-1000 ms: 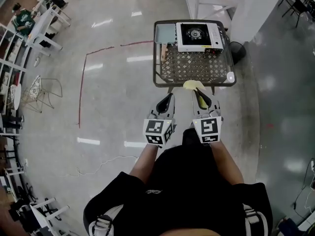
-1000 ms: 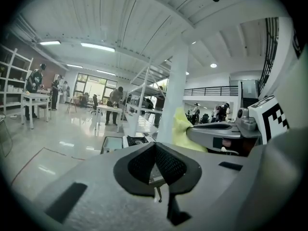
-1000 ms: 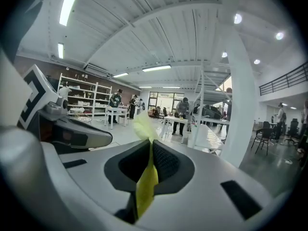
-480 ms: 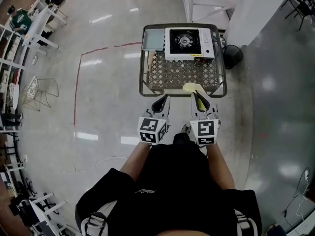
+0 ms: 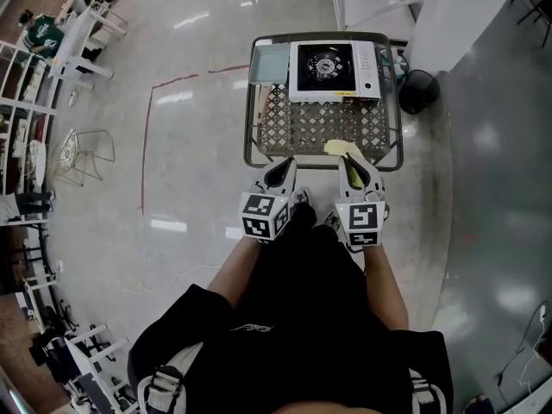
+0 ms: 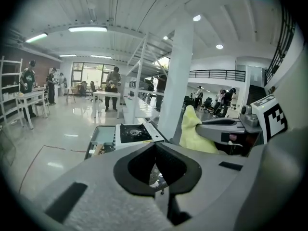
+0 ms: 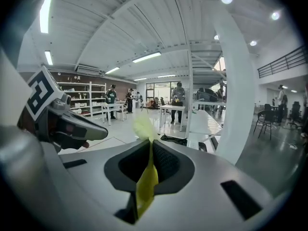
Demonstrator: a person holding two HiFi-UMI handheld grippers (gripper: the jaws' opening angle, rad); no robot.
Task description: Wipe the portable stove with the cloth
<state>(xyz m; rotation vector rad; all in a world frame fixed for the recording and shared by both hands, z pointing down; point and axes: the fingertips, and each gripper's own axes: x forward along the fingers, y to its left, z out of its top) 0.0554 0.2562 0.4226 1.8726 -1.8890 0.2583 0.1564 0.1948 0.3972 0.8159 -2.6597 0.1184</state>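
**At the near edge of the table, cloth gripped, stove untouched**

On the far end of a dark metal-framed table with an open lattice top (image 5: 319,128) sits the white, box-shaped portable stove with a black burner plate (image 5: 332,72). It lies right of centre, and a pale grey-green flat tray (image 5: 268,63) lies just beside it on the left. The person stands at the table's near side, holding both grippers side by side and pointed towards it.

The right gripper (image 5: 348,166) has its jaws pressed together on a thin yellow cloth (image 5: 339,148). The fabric runs down between the pads and sticks out past the tips in a loose tuft over the table's near rim. The bare lattice lies between the cloth and the stove.

The left gripper (image 5: 283,169) has its jaws fully closed with nothing between them. Its tips are just short of the near rim, left of the cloth.

A red tape line (image 5: 147,145) marks the glossy floor to the left. A round black object (image 5: 420,89) stands on the floor by the table's far right corner.
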